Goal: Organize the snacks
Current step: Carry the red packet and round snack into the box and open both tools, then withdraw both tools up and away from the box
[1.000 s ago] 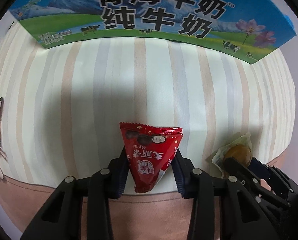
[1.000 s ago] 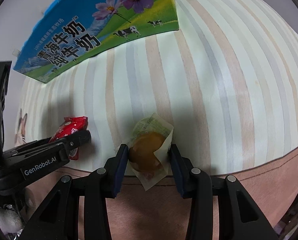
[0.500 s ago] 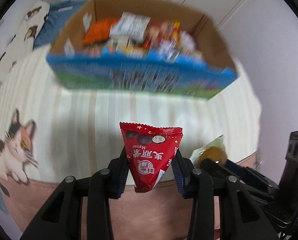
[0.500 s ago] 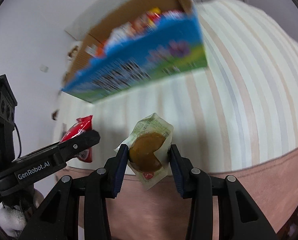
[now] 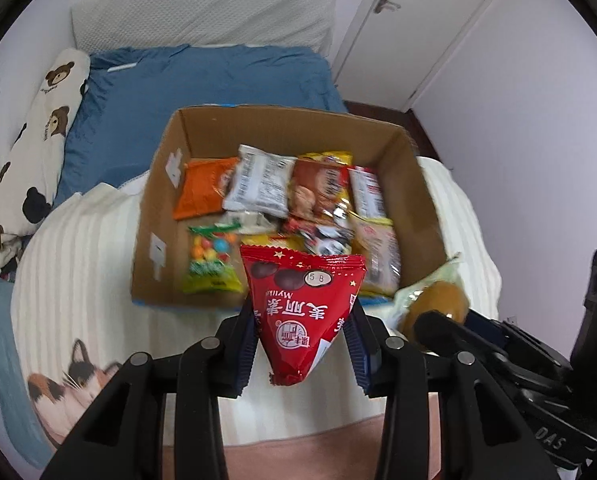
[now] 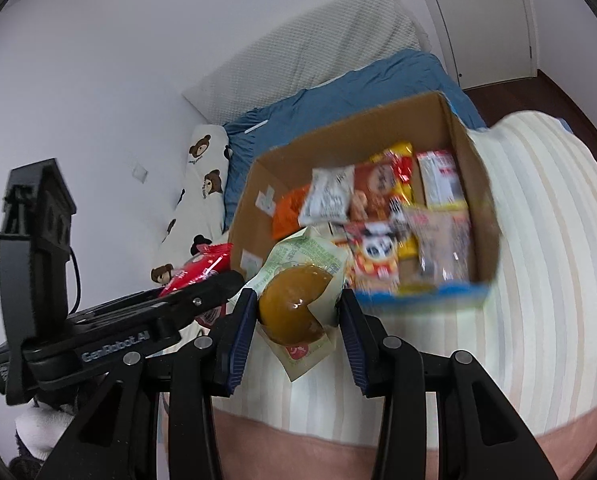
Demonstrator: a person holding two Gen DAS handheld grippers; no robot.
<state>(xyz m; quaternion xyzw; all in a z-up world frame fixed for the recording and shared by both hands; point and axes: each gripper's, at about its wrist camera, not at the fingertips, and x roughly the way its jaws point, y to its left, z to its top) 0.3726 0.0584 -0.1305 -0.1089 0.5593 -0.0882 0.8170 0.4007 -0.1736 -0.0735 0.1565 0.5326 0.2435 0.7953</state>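
Note:
My left gripper (image 5: 302, 344) is shut on a red triangular snack packet (image 5: 302, 308) with Chinese lettering. It hangs in the air near the front wall of an open cardboard box (image 5: 166, 200) holding several snack packs. My right gripper (image 6: 296, 320) is shut on a brown round bun in a clear wrapper (image 6: 294, 308). That bun (image 5: 434, 304) also shows at the right of the left wrist view. The red packet (image 6: 202, 270) and the left gripper appear at the left of the right wrist view, beside the box (image 6: 258, 196).
The box stands on a striped cream blanket (image 5: 78, 264) with a cat print (image 5: 70, 380) on a bed. Behind lie a blue sheet (image 5: 202, 80), a bear-print bolster (image 5: 30, 152) and a white pillow (image 5: 202, 12). A door (image 5: 418, 20) and wall close the right side.
Both grippers rose with their snacks. The box, seen only from its printed front wall before, now shows its open top and contents from above.

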